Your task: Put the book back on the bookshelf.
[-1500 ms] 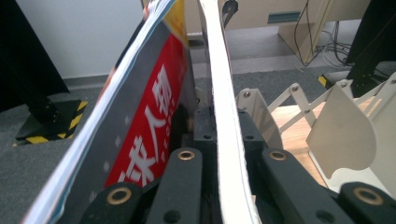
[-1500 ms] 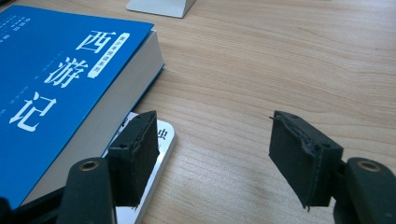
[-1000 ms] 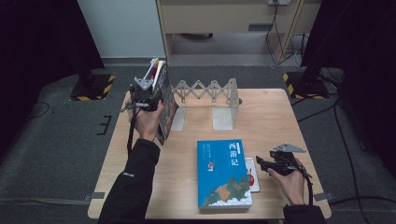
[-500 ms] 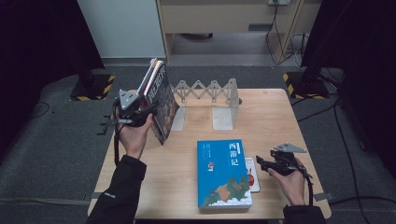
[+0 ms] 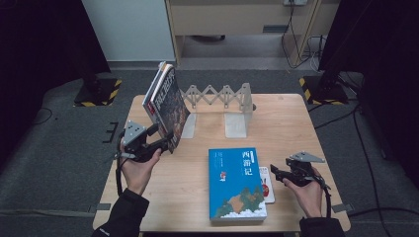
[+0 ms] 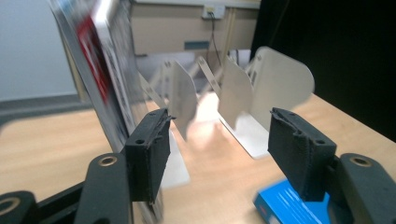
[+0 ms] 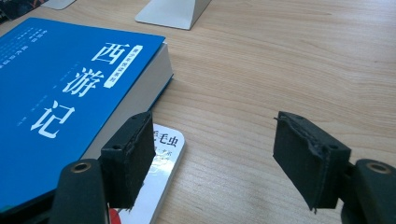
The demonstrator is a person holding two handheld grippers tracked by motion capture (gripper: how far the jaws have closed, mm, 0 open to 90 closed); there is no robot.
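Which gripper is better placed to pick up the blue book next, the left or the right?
Probably the right gripper: it hovers open just beside the blue book. The left gripper, its jaws just opened, is farther off, by the leaning books.

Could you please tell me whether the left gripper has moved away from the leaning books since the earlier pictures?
Yes. The left gripper has drawn back from the leaning books toward the table's near-left edge, its jaws having just been opening, with nothing between them.
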